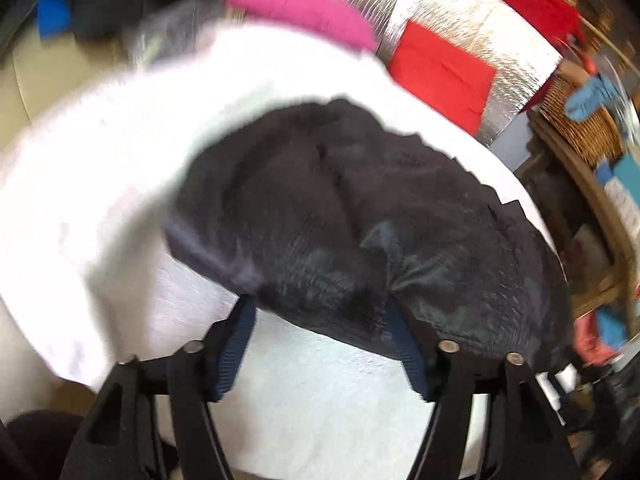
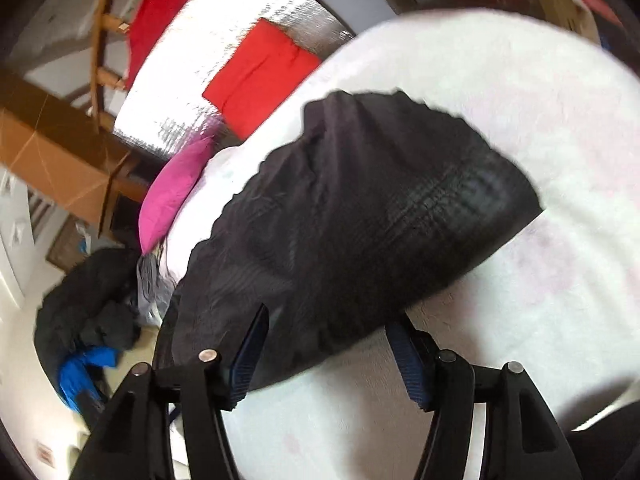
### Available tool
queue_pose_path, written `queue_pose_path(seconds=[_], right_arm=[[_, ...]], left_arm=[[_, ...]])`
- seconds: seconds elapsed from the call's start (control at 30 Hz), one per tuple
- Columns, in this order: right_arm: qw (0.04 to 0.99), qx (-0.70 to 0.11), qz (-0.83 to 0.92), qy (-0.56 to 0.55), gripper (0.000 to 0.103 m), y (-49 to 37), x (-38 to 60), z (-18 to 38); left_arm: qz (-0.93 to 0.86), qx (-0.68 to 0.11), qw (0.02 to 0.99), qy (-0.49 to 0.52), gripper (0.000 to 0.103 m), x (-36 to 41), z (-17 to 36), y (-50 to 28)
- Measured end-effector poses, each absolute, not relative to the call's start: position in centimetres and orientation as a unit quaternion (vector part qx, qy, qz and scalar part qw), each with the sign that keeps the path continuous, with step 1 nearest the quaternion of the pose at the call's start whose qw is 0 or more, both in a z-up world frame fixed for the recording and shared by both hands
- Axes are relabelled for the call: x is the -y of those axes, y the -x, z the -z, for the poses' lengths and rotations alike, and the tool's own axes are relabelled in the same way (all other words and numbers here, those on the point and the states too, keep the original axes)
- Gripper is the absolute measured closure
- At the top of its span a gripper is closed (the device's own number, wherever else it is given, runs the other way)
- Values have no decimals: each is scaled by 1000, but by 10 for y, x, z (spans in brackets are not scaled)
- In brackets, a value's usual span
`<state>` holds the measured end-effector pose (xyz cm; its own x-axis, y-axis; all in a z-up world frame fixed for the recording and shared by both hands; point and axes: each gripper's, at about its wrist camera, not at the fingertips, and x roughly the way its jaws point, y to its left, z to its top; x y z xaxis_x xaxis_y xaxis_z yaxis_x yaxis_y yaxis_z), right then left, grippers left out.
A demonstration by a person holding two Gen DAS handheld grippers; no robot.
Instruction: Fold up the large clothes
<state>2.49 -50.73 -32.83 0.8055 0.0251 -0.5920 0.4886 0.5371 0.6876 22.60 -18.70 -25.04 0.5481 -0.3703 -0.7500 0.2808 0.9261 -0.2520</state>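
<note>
A large black garment (image 1: 360, 216) lies bunched on a white-covered surface (image 1: 120, 152). In the left wrist view my left gripper (image 1: 320, 316) has its jaws spread wide, and the garment's near edge sits over and between the blue-padded fingertips (image 1: 240, 336). In the right wrist view the same garment (image 2: 360, 216) spreads across the white cover (image 2: 540, 120), and my right gripper (image 2: 328, 332) is also spread wide with the cloth's near edge draped between its fingertips (image 2: 404, 352). Neither is pinched on the cloth. Both views are motion-blurred.
A pink cushion (image 1: 304, 12) lies at the far edge of the cover. Red cloths (image 1: 440, 72) lie on a silver mat beyond. A dark pile with blue fabric (image 2: 84, 336) lies on the floor at left. Wicker basket and shelves (image 1: 580, 128) stand at right.
</note>
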Motion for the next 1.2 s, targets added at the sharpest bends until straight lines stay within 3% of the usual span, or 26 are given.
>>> queue_pose_path(seconds=[0.17, 0.33, 0.67, 0.77, 1.2], right_arm=[[874, -270, 143, -378, 38, -3, 473, 293], [906, -254, 137, -311, 38, 15, 439, 252], [948, -199, 146, -199, 38, 59, 385, 171], [956, -183, 160, -165, 38, 72, 368, 150], [969, -121, 201, -81, 27, 133, 321, 84]], left_arm=[[181, -335, 925, -10, 18, 183, 192, -181], [179, -268, 945, -48, 17, 173, 143, -138], [169, -204, 961, -74, 15, 146, 83, -66], [167, -183, 966, -77, 7, 141, 64, -46], [155, -110, 979, -81, 0, 126, 13, 15]])
